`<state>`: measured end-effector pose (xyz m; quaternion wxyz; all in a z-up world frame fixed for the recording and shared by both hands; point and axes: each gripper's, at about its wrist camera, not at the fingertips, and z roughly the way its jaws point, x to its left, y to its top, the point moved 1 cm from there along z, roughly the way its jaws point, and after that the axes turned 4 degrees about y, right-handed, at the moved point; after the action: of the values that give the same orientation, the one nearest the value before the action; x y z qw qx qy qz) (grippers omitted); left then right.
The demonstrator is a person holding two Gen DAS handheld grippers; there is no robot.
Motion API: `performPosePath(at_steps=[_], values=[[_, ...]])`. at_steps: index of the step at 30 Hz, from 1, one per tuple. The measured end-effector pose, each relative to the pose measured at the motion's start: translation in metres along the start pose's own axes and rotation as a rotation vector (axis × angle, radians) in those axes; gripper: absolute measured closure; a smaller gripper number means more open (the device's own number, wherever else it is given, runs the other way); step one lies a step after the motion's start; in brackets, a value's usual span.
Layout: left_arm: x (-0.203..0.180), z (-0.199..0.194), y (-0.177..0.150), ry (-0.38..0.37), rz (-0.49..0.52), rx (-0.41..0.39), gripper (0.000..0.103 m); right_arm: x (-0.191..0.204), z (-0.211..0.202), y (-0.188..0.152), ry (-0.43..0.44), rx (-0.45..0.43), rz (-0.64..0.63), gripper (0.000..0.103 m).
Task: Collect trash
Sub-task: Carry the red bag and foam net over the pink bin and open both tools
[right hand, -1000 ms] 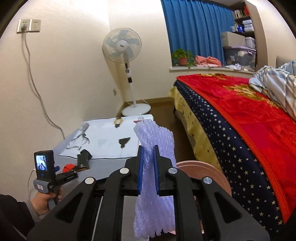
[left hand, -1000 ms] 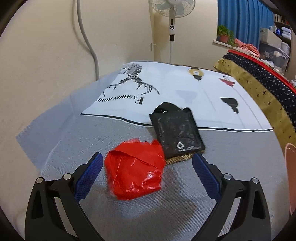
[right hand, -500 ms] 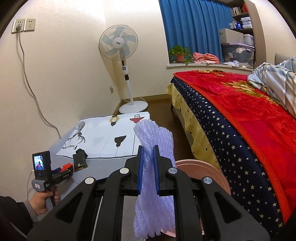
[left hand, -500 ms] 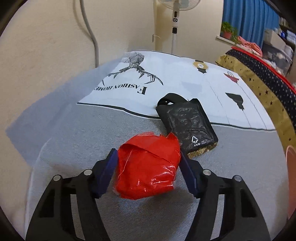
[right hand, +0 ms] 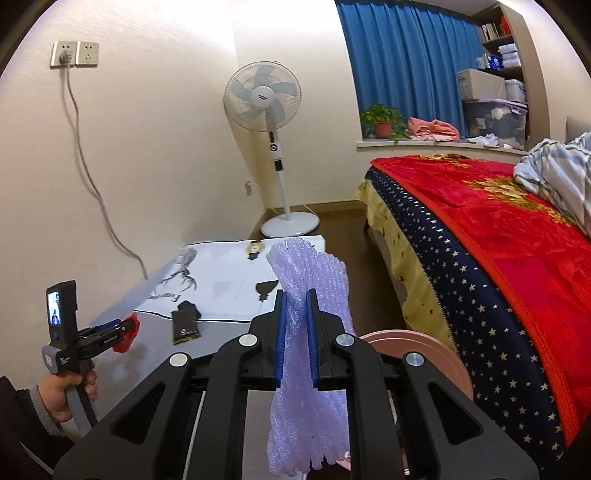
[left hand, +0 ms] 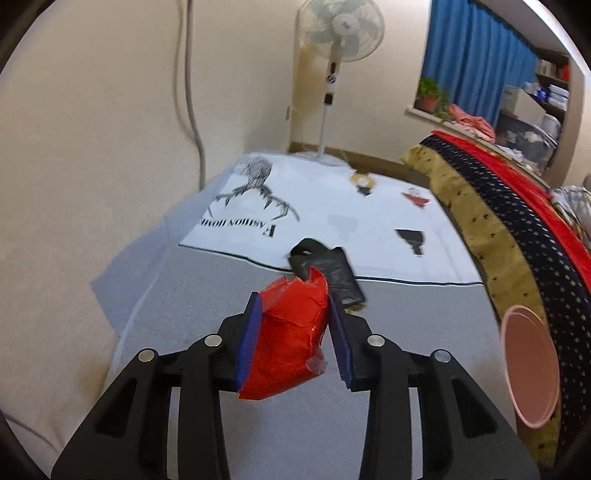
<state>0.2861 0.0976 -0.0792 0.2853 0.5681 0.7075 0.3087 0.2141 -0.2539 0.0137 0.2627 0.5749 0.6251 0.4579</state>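
The left gripper (left hand: 293, 332) had just closed its jaws on the red plastic bag (left hand: 290, 341) and lifted; the slick film could slip. The right gripper (right hand: 295, 339) clamped foam netting (right hand: 314, 295).

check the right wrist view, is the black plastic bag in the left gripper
No, the black plastic bag lies on the grey mat; the left gripper holds the red crumpled plastic wrapper.

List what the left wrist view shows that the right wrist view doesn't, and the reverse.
Only the left wrist view: the left gripper from behind, its jaws, just closed in, clamping the red wrapper.

Only the right wrist view: the right gripper shut on the purple foam net, the wall sockets, the person's hand.

Both: black bag, pink bin, fan, bed, printed cloth.
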Motion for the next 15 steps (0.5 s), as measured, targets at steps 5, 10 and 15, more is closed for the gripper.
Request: performPosePath(at_steps=[5, 10, 15], values=[[-0.014, -0.049, -0.002, -0.044, 0.013, -0.045, 0.068, 0.003, -0.017, -0.004, 0.016, -0.018, -0.033, 0.092], [-0.044, -0.096, 0.001, -0.11, 0.033, -0.081, 0.068, 0.001, -0.033, -0.007, 0.02, -0.03, -0.041, 0.092], [-0.097, -0.13, 0.003, -0.217, 0.102, -0.107, 0.069, -0.009, -0.052, -0.008, 0.007, -0.053, -0.038, 0.092]])
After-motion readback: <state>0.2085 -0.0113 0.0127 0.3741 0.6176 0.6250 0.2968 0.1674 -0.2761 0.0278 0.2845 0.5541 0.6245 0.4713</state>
